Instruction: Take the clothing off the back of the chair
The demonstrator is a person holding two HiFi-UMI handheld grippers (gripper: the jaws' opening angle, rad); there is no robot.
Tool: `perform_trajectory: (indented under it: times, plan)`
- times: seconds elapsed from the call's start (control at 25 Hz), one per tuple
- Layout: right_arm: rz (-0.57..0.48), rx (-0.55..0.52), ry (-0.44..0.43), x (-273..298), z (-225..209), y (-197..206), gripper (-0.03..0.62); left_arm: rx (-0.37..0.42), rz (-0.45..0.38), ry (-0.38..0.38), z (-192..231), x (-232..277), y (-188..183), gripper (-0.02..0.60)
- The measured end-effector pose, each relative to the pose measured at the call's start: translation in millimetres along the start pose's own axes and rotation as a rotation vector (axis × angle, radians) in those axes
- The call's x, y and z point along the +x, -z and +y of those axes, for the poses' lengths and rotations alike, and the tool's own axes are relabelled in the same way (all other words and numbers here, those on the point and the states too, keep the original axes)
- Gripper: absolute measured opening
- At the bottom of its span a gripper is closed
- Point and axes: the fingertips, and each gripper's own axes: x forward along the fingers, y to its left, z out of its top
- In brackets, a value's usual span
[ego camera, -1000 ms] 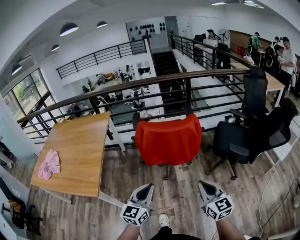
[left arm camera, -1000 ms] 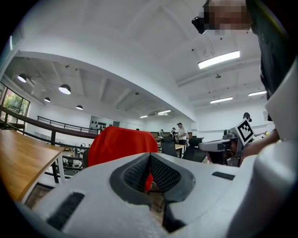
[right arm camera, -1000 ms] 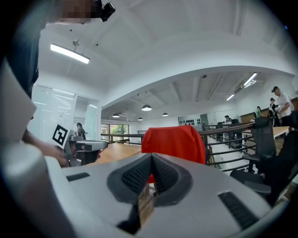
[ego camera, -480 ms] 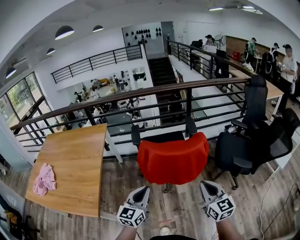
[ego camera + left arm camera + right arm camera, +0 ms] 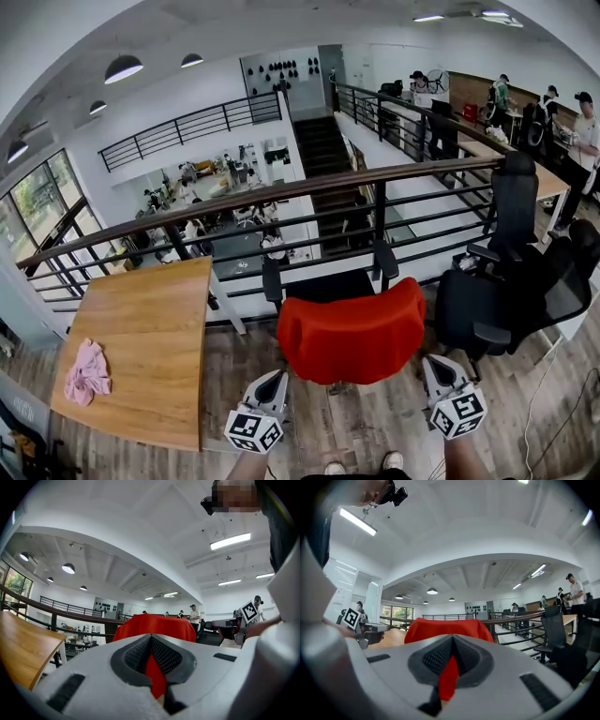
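A red garment [image 5: 352, 333] hangs over the back of a black chair [image 5: 325, 285] that faces the railing. My left gripper [image 5: 275, 385] is shut with nothing in it, a short way before the garment's lower left edge. To the right, my right gripper [image 5: 433, 373] is also shut and empty, just off the garment's lower right edge. In the left gripper view the red garment [image 5: 152, 625] fills the middle beyond the closed jaws. The right gripper view shows the same red garment [image 5: 443, 629] straight ahead, with the left gripper [image 5: 375, 633] at the left edge.
A wooden table [image 5: 141, 347] stands to the left with a pink cloth [image 5: 87, 372] on it. Black office chairs [image 5: 511, 281] crowd the right side. A dark metal railing [image 5: 281, 202] runs behind the chair. Several people [image 5: 586, 122] stand at the far right.
Both grippers and the camera have moved forward toward the chair. The red garment now looks larger and sits right in front of the gripper tips. Both stay shut.
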Motion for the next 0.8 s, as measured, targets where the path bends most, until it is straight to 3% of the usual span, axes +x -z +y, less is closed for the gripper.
perform_trajectory:
  times: [0.44,0.6,0.8]
  plan:
    - [0.024,-0.020,-0.040,54.6,-58.0,-5.6,0.006,0.045,-0.007,-0.124,30.6,47.9,-13.4,0.015]
    - [0.028,-0.029,-0.059,73.2,-79.8,-7.5,0.044,0.070,0.002,-0.181,44.9,61.2,-19.7,0.017]
    - [0.049,-0.029,-0.062,97.7,-103.5,-0.7,0.147,0.047,0.034,-0.234,59.7,76.9,-12.5,0.141]
